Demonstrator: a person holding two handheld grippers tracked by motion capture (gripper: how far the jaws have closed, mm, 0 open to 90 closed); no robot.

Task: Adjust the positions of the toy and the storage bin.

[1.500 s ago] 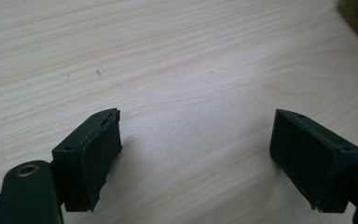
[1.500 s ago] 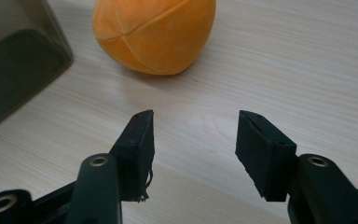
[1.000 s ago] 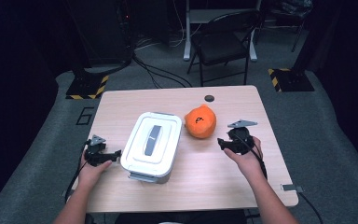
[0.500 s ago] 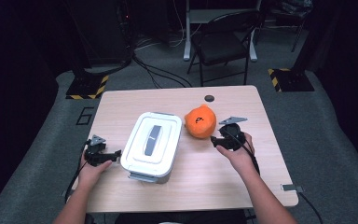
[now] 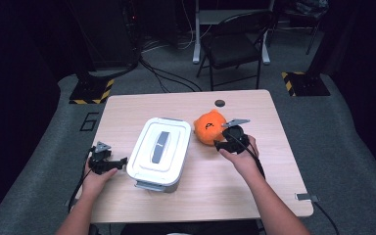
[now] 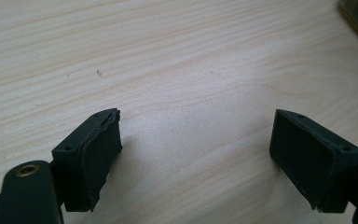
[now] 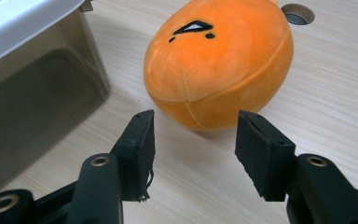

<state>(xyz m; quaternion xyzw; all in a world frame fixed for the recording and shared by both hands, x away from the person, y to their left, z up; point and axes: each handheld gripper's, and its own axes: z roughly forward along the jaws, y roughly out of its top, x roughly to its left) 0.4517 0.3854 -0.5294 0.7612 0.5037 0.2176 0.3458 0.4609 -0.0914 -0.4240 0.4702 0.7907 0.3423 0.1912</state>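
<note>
An orange round plush toy (image 5: 209, 127) with a small black face mark lies on the wooden table, just right of a clear box with a white lid (image 5: 159, 151). My right gripper (image 5: 219, 144) is open, its jaws close in front of the plush toy (image 7: 219, 63) with nothing between them. The box's clear wall (image 7: 32, 102) stands at the left of the right gripper view. My left gripper (image 5: 120, 162) rests at the box's left side, jaws wide open over bare wood (image 6: 191, 70).
A dark round hole (image 5: 219, 103) sits in the table near its far edge, also visible behind the plush as a grommet (image 7: 298, 13). A black folding chair (image 5: 235, 44) and cables lie on the floor beyond the table.
My right gripper has moved left and forward toward the plush toy. The left gripper has stayed put.
</note>
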